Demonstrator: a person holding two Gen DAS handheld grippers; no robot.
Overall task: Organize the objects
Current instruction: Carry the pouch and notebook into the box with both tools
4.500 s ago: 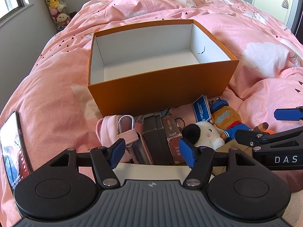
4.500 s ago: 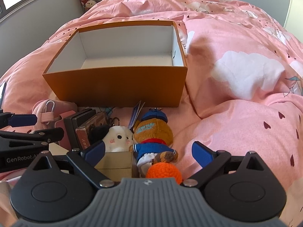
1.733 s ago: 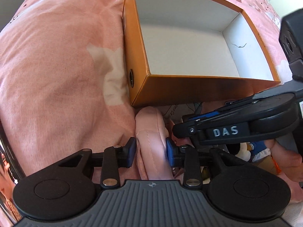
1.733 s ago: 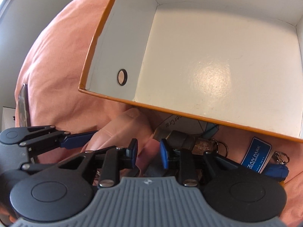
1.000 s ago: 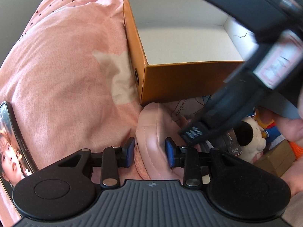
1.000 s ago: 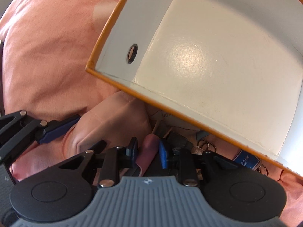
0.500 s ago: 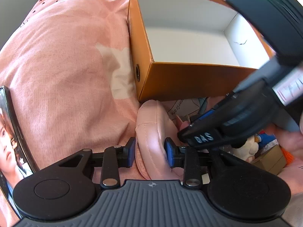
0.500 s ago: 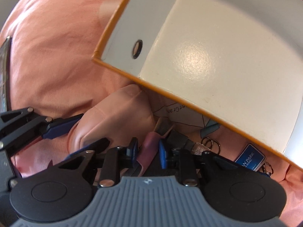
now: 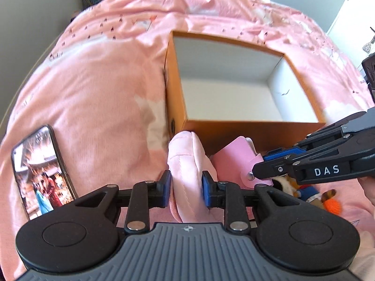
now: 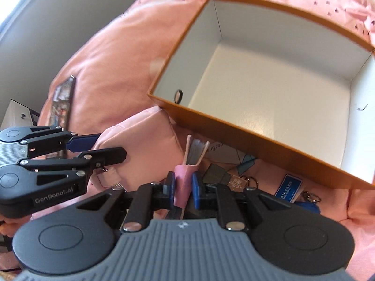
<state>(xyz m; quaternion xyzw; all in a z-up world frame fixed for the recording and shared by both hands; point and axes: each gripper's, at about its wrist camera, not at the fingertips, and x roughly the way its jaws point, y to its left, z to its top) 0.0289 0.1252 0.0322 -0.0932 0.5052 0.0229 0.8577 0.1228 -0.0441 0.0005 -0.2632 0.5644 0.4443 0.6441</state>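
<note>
My left gripper [image 9: 186, 188] is shut on a soft pink pouch [image 9: 188, 164] just in front of the near left corner of the open orange box [image 9: 248, 135]. My right gripper [image 10: 184, 188] is shut on the spine of a small pink-covered notebook [image 10: 187, 178] and holds it on edge, raised beside the pouch [image 10: 138, 140]. The notebook shows in the left wrist view [image 9: 236, 161] between the right gripper's fingers. The box [image 10: 264, 138] has a white, empty inside.
A phone [image 9: 41, 168] with its screen lit lies on the pink duvet at the left. Dark small cases [image 10: 216, 175], a blue tag [image 10: 289, 187] and keyrings lie before the box. A plush toy and an orange ball [image 9: 331, 206] lie at the right.
The right gripper has lifted the pink notebook up out of the pile. The left gripper still holds the pouch; both have pulled back a little from the box.
</note>
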